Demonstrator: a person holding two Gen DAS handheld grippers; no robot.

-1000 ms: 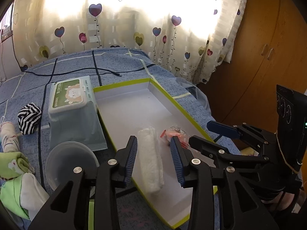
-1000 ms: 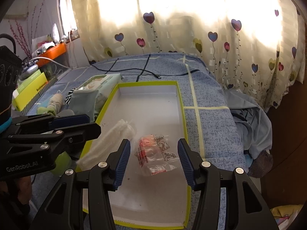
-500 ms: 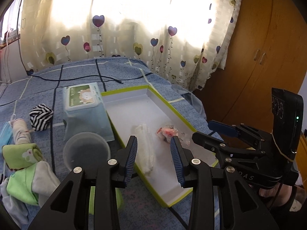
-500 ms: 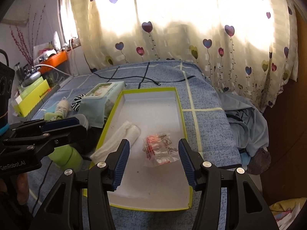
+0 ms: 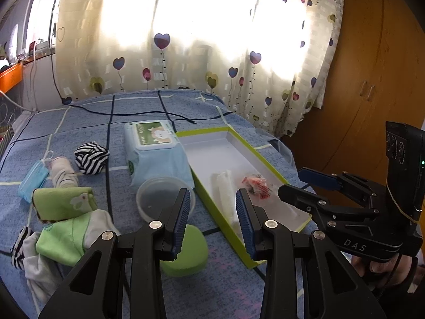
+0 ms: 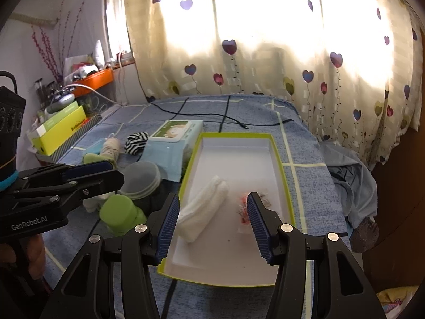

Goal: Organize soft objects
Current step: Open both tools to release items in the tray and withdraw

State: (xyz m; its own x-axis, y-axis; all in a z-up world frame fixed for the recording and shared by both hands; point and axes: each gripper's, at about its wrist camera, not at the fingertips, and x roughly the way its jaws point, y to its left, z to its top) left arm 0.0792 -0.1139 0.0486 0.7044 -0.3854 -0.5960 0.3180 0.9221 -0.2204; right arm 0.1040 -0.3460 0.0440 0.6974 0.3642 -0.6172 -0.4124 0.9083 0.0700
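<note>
While both grippers hang above the near end of the green-rimmed box [image 6: 279,156], their jaws stand apart with nothing between them. The white rolled cloth [image 6: 204,212] and a small clear packet [image 5: 256,183] already lie inside the box; the loose soft things, namely the green cloths [image 5: 63,202], the striped sock ball [image 5: 91,156] and the blue mask [image 5: 33,183], lie on the bed to the left of it. The left gripper [image 5: 212,220] is the nearer one, so the next pick is probably its job, with a swing leftward toward the green cloths. The right gripper [image 6: 211,226] sits over the box itself.
</note>
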